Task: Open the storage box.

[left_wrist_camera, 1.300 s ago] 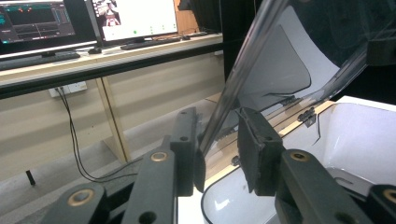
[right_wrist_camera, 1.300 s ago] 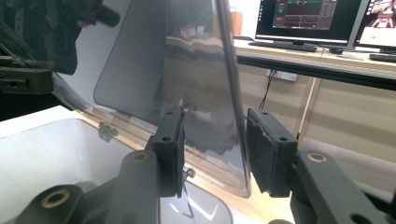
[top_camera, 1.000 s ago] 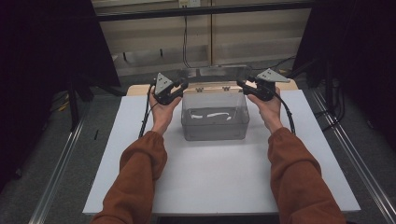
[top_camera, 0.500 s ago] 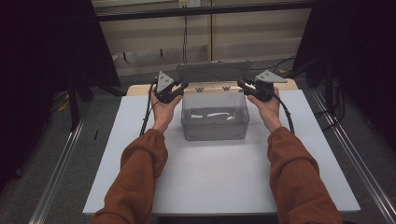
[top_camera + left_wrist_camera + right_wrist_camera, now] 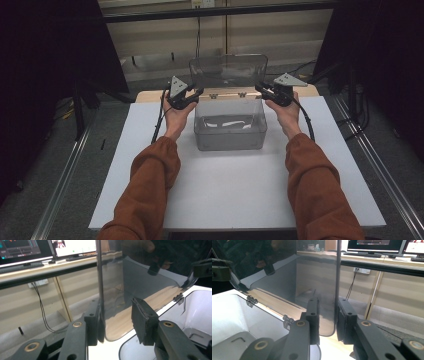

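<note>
Lid (image 5: 227, 70) stands raised; see-through, its edges hard to trace.

Both forearms, in rust-brown sleeves, stretch forward from the near edge, hands raised and well apart. The left tongs (image 5: 196, 94) point inward to the right, their jaws having just been opening, one pad standing clear. The right tongs (image 5: 261, 90) point inward to the left, jaws having just been closing, now nearly together.
</note>
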Available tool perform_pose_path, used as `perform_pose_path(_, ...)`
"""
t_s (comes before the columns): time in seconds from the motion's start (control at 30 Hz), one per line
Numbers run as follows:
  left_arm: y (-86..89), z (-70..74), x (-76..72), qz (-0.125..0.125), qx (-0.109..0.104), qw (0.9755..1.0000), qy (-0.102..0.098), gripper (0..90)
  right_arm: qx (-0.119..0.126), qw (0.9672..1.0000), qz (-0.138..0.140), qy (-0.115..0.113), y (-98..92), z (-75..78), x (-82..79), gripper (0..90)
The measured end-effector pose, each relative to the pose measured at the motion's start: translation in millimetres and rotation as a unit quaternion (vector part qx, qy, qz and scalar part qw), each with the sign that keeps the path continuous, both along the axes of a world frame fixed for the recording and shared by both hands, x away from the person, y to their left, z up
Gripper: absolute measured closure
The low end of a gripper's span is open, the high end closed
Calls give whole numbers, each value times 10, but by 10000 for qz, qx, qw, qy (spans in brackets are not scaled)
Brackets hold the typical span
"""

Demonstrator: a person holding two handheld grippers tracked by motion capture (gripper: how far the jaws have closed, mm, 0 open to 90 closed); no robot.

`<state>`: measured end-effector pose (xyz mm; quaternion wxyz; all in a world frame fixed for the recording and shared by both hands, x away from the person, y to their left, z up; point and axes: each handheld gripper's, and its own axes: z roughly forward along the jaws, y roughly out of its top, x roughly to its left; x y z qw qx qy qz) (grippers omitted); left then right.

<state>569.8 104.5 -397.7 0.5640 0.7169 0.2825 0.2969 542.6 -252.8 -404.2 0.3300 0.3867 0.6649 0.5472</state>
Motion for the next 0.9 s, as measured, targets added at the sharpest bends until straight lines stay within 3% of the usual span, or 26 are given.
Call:
perform_pose_path(0.17, 18, -107, 61, -4, 92, 9998, 156, 586, -53, 10000, 6, 3, 1, 9, 13, 749)
perform_pose_path(0.33, 8, -130, 92, 56, -297, 9989, 368, 631, -7, 10000, 18, 26, -5, 6, 32, 754)
perform_pose_path(0.4, 12, -117, 104, 15, -159, 9992, 354, 656, 2, 10000, 12, 45, -8, 9, 43, 759)
perform_pose_path(0.57, 9, -97, 137, 86, -375, 9974, 602, 716, 94, 9999, 19, 60, -16, 0, 78, 762)
perform_pose_path(0.67, 13, -87, 161, 92, -313, 9974, 642, 721, 152, 9998, 11, 114, -21, -2, 89, 766)
perform_pose_path(0.73, 2, -90, 171, 93, -483, 9961, 731, 723, 195, 9997, 27, 130, -24, -4, 101, 767)
perform_pose_path(0.77, 12, -85, 177, 111, -386, 9964, 749, 723, 184, 9997, 27, 137, -25, -3, 107, 767)
perform_pose_path(0.9, -11, -57, 206, 111, -346, 9959, 829, 711, 214, 9995, 38, 244, -31, 7, 145, 765)
